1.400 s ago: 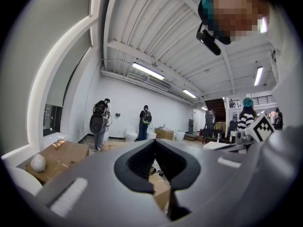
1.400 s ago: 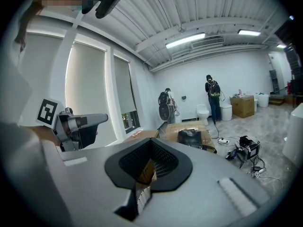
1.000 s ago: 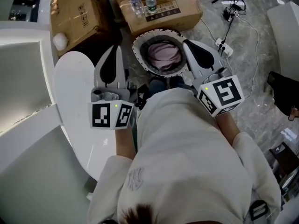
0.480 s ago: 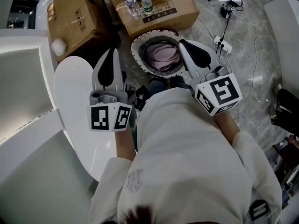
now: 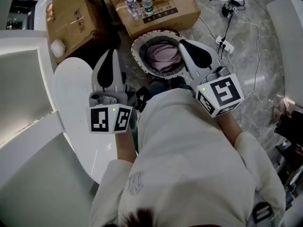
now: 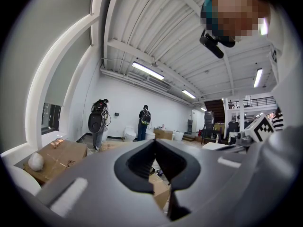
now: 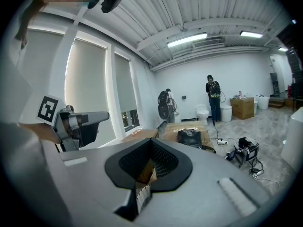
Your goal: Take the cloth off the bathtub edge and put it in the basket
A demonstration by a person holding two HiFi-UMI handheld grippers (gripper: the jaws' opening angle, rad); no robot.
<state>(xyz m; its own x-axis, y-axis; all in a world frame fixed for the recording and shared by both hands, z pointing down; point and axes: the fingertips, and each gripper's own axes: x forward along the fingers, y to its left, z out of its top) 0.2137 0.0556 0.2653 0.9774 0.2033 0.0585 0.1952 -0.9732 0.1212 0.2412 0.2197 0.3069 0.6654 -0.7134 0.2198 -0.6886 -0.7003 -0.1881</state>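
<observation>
Pink cloth (image 5: 163, 56) lies in the basket (image 5: 156, 32); print on cardboard boxes (image 5: 163, 13) is unreadable.

Head view: the camera sits above the person's head and faces steeply down. The person's torso (image 5: 189, 160) is close and fills lower centre. Left gripper (image 5: 112, 53) is mid-left, right gripper (image 5: 183, 43) mid-right, the basket (image 5: 136, 48) upper centre. Cardboard boxes (image 5: 75, 15) run along the top, with the bathtub edge (image 5: 71, 93) at left.

Left gripper view: the camera is just behind its own jaws, which are very near and fill the lower half. It faces level, with the ceiling (image 6: 156, 27) above.

Right gripper view: same mounting, with the floor (image 7: 270, 126) at lower right.

Shared: the cardboard boxes appear in all three views. Each gripper view catches the other gripper at a side edge.
</observation>
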